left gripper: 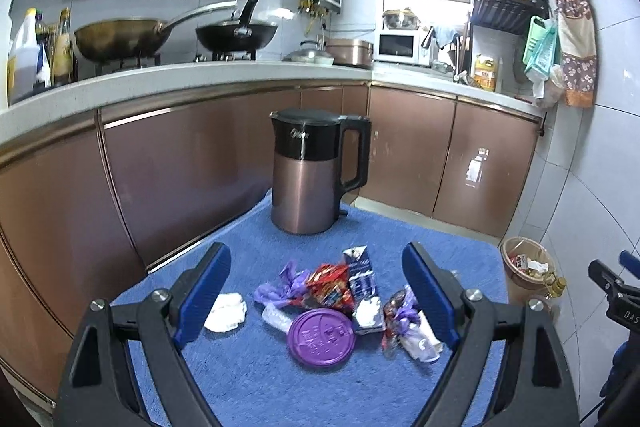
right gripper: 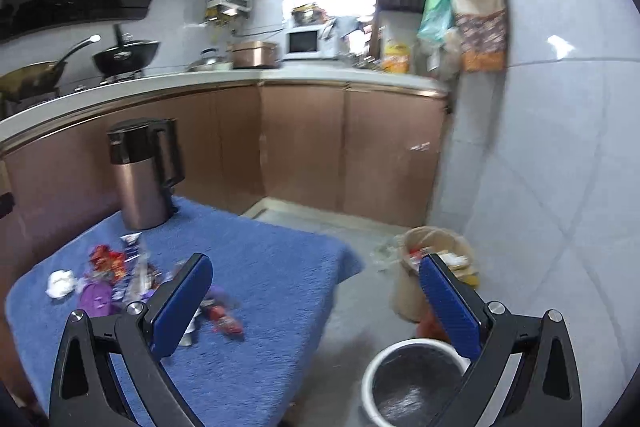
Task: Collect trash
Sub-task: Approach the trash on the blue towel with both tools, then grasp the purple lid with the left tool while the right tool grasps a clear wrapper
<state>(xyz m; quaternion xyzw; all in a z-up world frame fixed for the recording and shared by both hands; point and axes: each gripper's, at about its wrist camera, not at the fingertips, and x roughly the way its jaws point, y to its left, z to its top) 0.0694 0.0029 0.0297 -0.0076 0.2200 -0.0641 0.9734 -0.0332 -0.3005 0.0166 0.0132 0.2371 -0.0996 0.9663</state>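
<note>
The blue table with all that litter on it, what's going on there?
A person holds a two-finger gripper in each hand, clearing trash off a blue towel-covered table. The left gripper is open and empty, facing the pile: a purple lid, a red snack wrapper, a small carton and a crumpled white tissue. The right gripper is also open and empty, out past the table edge above a white bin on the floor. A kettle stands at the far end.

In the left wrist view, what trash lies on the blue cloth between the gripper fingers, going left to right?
White crumpled tissue → purple round lid → crumpled purple-and-red wrapper nearest the right finger.
</note>
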